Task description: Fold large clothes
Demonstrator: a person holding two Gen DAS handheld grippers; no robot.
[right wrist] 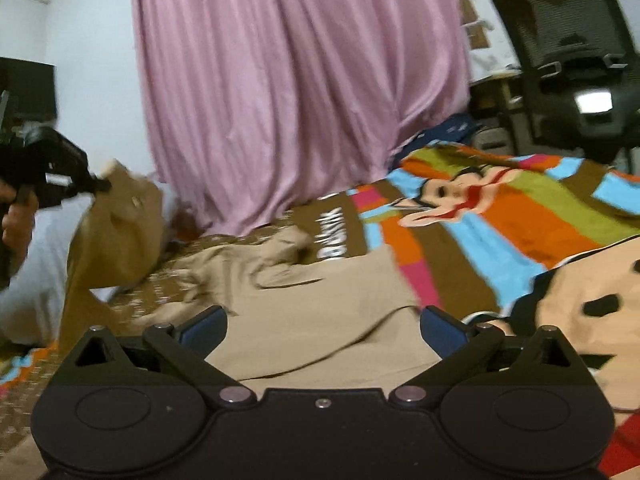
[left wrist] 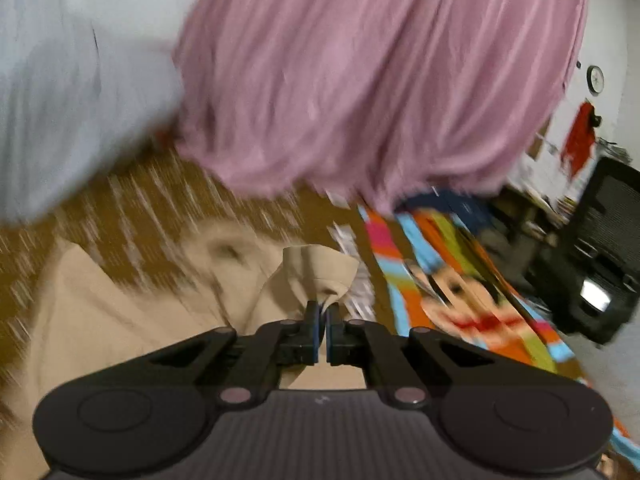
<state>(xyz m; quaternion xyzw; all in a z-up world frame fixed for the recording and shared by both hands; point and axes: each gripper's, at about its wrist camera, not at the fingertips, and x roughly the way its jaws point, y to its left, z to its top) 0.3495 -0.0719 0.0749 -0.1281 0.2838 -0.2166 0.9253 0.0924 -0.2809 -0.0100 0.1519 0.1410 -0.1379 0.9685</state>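
A large beige garment [left wrist: 120, 320] lies spread on a colourful cartoon bedspread [left wrist: 460, 280]. My left gripper [left wrist: 323, 314] is shut on a bunched corner of the beige garment and lifts it off the bed. The right wrist view shows that left gripper [right wrist: 96, 186] at the far left, holding the raised cloth [right wrist: 124, 232]. My right gripper [right wrist: 322, 324] is open and empty, its blue pads [right wrist: 204, 326] wide apart just above the flat part of the beige garment [right wrist: 320, 312].
A pink curtain [right wrist: 300, 92] hangs behind the bed. A black office chair [right wrist: 576, 56] stands at the right by a cluttered desk. The bedspread [right wrist: 520, 216] extends right. White wall is at the left.
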